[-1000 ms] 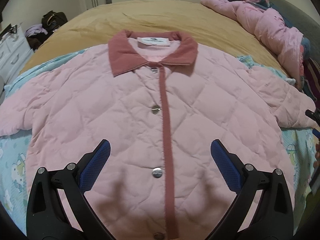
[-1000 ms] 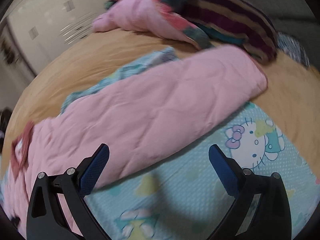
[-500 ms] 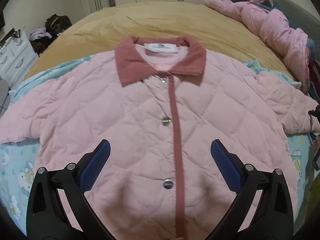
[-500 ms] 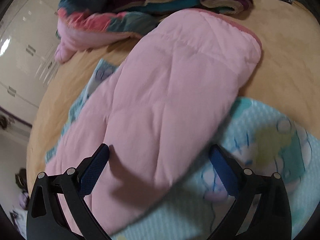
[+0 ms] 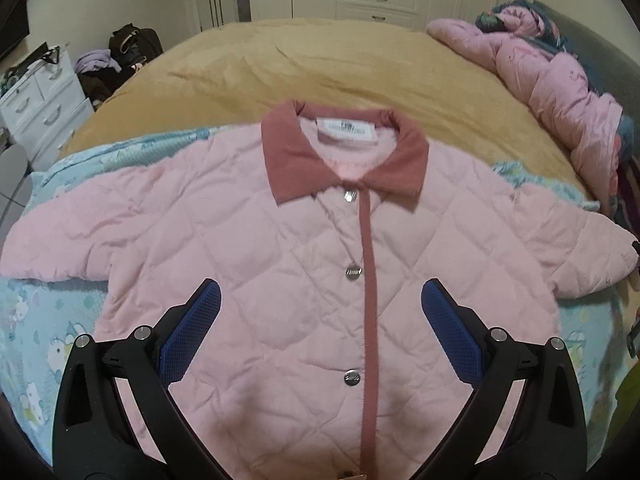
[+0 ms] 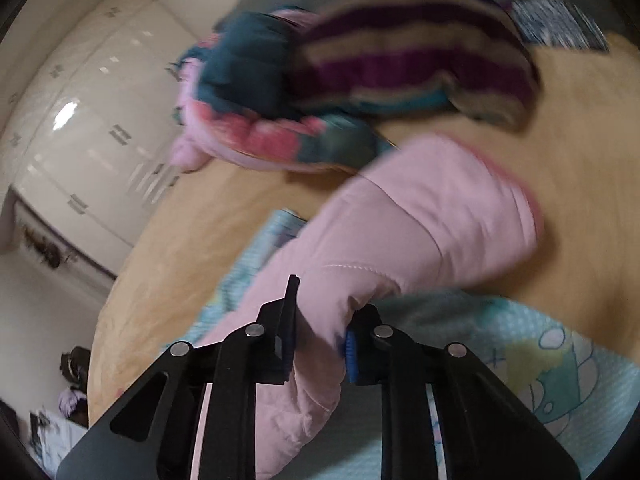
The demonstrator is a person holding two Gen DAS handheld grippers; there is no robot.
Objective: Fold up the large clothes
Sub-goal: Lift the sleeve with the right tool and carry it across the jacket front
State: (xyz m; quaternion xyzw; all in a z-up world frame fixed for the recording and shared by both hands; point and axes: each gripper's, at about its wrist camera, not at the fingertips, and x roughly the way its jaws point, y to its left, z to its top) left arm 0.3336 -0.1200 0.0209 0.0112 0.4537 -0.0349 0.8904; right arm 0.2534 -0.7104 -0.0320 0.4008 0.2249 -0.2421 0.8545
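A pink quilted jacket (image 5: 280,264) with a dusty-red collar and button strip lies flat and buttoned on a light blue cartoon-print sheet (image 5: 44,320), sleeves spread to both sides. My left gripper (image 5: 320,316) hovers open above the jacket's lower front, holding nothing. In the right wrist view my right gripper (image 6: 320,328) is shut on the jacket's right sleeve (image 6: 420,232), pinching a fold of it partway along; the cuff end lies ahead on the bed.
The sheet lies on a bed with a mustard-yellow cover (image 5: 340,68). A pile of pink and striped bedding (image 5: 560,92) sits at the right side, also seen in the right wrist view (image 6: 360,88). A white drawer unit (image 5: 40,108) and bags stand left.
My right gripper has moved onto the sleeve and closed on it. My left gripper has drawn back, so more of the jacket shows.
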